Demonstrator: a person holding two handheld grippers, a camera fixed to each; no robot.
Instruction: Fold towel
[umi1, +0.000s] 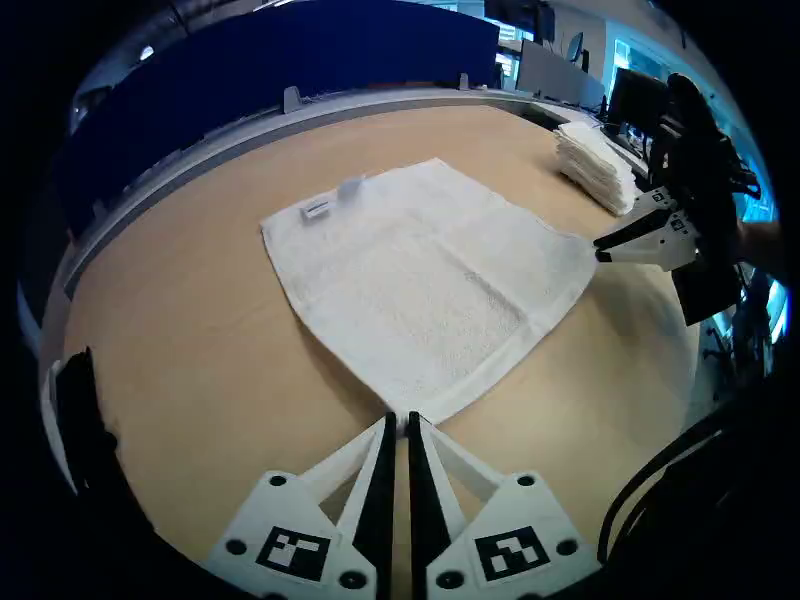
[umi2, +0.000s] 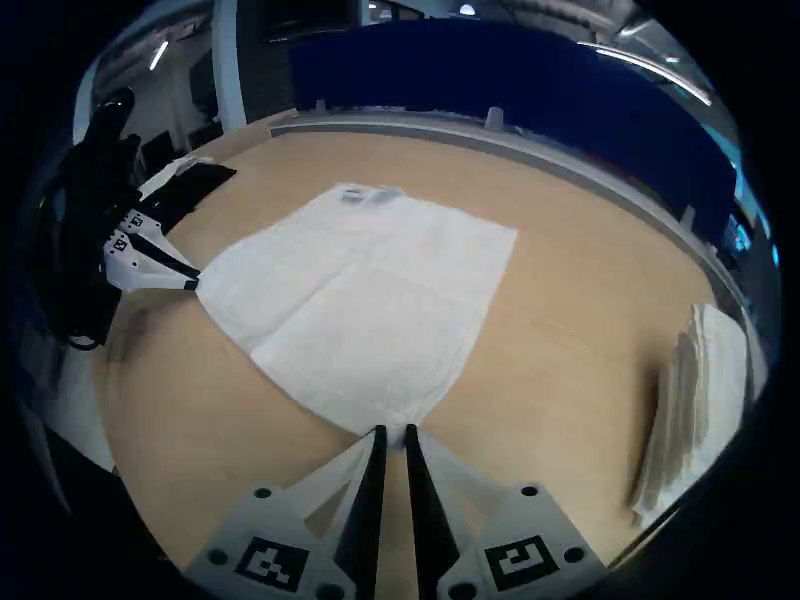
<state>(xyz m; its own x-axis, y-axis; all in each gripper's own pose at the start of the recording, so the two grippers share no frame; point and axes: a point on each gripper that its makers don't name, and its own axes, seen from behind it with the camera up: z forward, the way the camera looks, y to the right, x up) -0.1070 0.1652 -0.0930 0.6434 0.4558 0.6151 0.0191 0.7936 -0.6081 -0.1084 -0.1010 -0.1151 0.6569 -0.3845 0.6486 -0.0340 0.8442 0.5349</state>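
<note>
A white towel (umi1: 420, 275) lies spread flat on the wooden table (umi1: 200, 330), with a small label at its far corner. My left gripper (umi1: 400, 418) sits at the towel's near corner, its fingers closed together on the cloth tip. In the same view the right gripper (umi1: 600, 250) pinches the corner at the right side. In the right gripper view the towel (umi2: 365, 300) lies ahead, and my right gripper (umi2: 393, 433) is shut on its near corner. The left gripper (umi2: 195, 284) holds the corner at the left there.
A stack of folded white towels (umi1: 597, 165) (umi2: 700, 400) rests near the table's edge beside the right gripper. A blue partition (umi1: 300, 50) runs along the far edge of the table. Monitors and chairs stand beyond it.
</note>
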